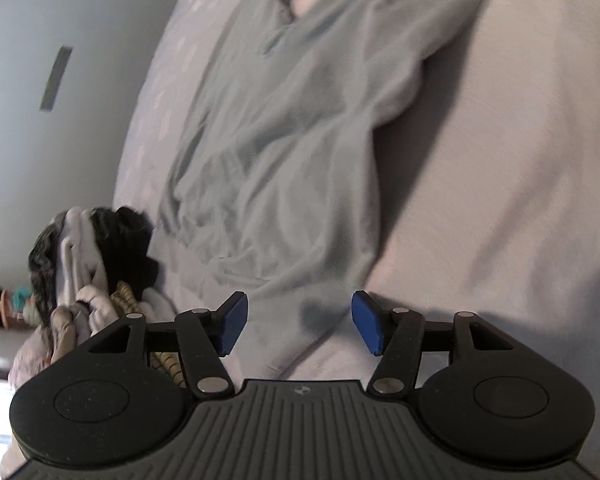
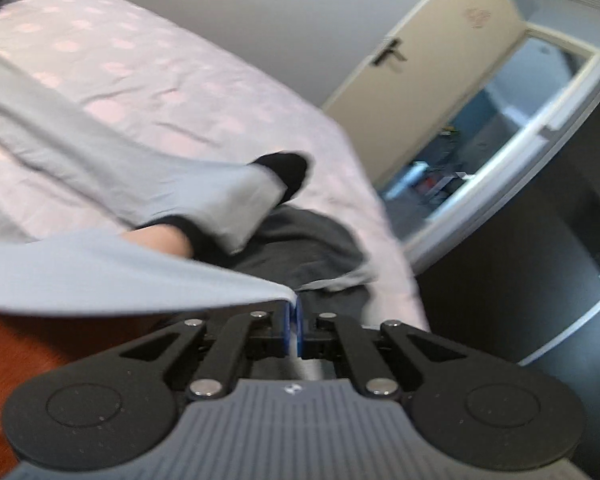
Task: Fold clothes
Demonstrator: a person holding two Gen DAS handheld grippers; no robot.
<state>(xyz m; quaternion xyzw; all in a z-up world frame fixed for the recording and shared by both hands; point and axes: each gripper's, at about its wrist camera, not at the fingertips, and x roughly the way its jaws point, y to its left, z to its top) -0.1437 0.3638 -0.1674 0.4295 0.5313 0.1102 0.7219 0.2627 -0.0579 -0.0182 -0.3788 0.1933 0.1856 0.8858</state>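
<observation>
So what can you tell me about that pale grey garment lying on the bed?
The garment is a pale grey-blue top of soft, thin-looking cloth, rumpled and creased, with a ribbed hem. It lies spread on the pink spotted bedsheet. In the right view one corner is lifted off the bed, pinched in the shut jaws of the right gripper. The left gripper hangs open over another edge, not gripping it. A pile of other clothes sits beside it.

The garment is soft, matt grey cloth, creased. The bed wears a smooth matt sheet, pale pink with faint spots. Each tool is matt black plastic, finely speckled, with shiny metal pins, matt blue pads and a ribbed grey housing. At upper right the door looks smooth, cream-painted.
</observation>
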